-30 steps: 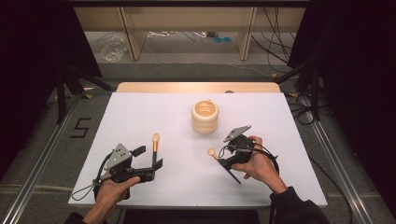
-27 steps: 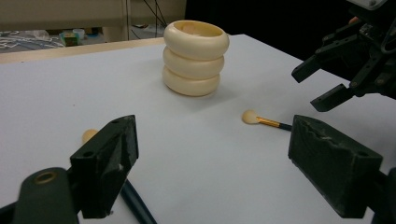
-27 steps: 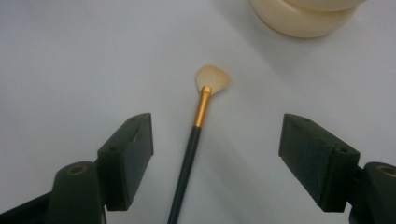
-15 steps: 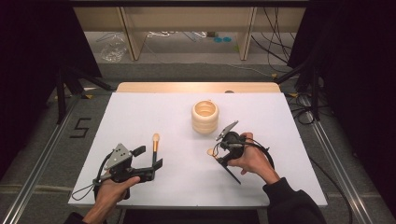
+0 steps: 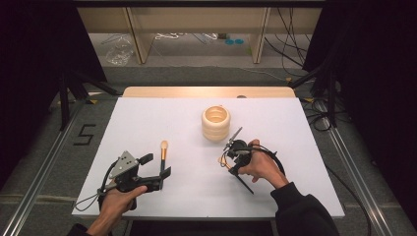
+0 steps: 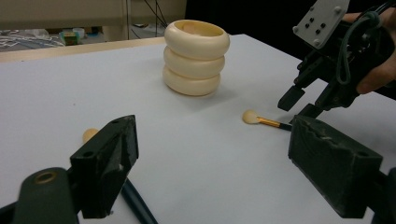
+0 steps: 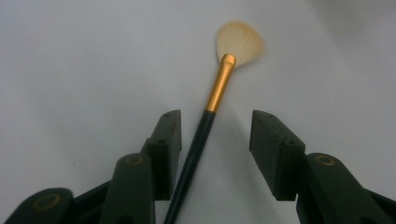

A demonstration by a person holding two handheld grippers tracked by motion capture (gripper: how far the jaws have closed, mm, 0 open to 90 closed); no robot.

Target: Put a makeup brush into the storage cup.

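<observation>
On the near right part of the white table (image 5: 147, 118), the right gripper (image 5: 231, 158) is lowering over a makeup brush (image 7: 205, 116), its jaws having just been closing with the brush's dark handle between them. In the right gripper view the left jaw is sitting right beside the handle while the right jaw is standing clear of it, so the pads are not yet clamping; whether the left pad is actually touching is hard to tell. In the high view the hand is covering most of this brush, leaving only the handle's end sticking out toward the near side. A cream ringed holder (image 5: 216, 123) is standing just beyond it. On the near left, the left gripper (image 5: 157, 169) is resting with jaws wide apart and nothing between them, beside a second makeup brush (image 5: 163, 153). In the left gripper view one jaw is hiding much of that brush.
</observation>
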